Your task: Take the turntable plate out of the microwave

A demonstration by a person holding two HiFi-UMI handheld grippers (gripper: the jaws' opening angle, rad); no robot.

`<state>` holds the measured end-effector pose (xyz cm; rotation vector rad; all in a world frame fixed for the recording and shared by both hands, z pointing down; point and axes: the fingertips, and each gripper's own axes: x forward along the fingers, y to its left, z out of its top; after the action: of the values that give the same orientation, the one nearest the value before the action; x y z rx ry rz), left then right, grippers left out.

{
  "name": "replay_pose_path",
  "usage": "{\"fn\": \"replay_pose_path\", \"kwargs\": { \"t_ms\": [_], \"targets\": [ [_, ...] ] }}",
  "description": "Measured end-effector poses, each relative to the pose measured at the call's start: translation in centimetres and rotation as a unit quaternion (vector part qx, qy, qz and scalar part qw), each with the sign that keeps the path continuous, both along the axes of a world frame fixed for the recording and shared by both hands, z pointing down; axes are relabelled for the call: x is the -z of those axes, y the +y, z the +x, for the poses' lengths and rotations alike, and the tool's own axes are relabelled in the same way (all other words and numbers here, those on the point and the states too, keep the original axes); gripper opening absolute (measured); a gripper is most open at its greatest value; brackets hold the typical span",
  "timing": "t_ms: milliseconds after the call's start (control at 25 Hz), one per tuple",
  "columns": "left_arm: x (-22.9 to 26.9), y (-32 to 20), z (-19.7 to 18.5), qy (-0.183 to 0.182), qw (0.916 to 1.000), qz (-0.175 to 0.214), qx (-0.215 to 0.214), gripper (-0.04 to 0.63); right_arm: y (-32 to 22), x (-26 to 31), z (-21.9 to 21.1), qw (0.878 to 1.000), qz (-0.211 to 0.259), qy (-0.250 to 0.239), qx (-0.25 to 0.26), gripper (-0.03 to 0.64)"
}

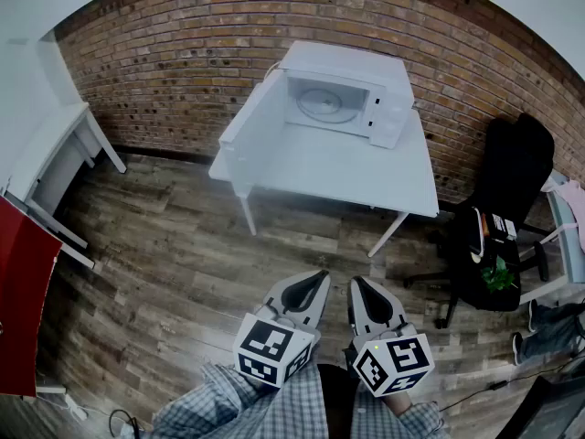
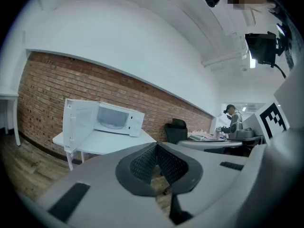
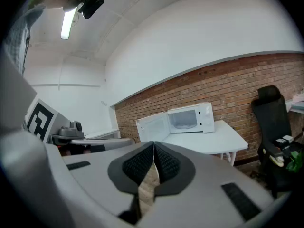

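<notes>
Two pale-grey wedge-shaped handheld units, left gripper (image 1: 321,276) and right gripper (image 1: 356,283), each with dark mesh-textured pads (image 2: 142,163) and a white cube (image 1: 274,347) of black square markers at the rear; wearer in grey-and-white checked sleeves (image 1: 219,401).

A white table (image 1: 366,172) stands on the wooden floor (image 1: 164,273); a white microwave (image 1: 343,94), door open, rests on it.

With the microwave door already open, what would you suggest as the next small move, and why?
Probably step toward the table and carry both grippers to the microwave. Its door stands open and the turntable plate lies inside. The left gripper and right gripper are shut, empty and close to the body, well short of the table.
</notes>
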<state>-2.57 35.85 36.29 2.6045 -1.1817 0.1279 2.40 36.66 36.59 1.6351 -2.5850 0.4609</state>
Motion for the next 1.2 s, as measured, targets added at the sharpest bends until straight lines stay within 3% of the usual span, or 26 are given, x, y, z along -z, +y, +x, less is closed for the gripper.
{"fn": "replay_pose_path", "kwargs": {
  "t_ms": [1200],
  "targets": [
    [-2.0, -1.2, 0.5, -0.013, 0.9989, -0.023, 0.039, 0.011, -1.9, -1.6, 1.8, 0.999, -0.023, -0.025, 0.012, 0.020]
  ]
}}
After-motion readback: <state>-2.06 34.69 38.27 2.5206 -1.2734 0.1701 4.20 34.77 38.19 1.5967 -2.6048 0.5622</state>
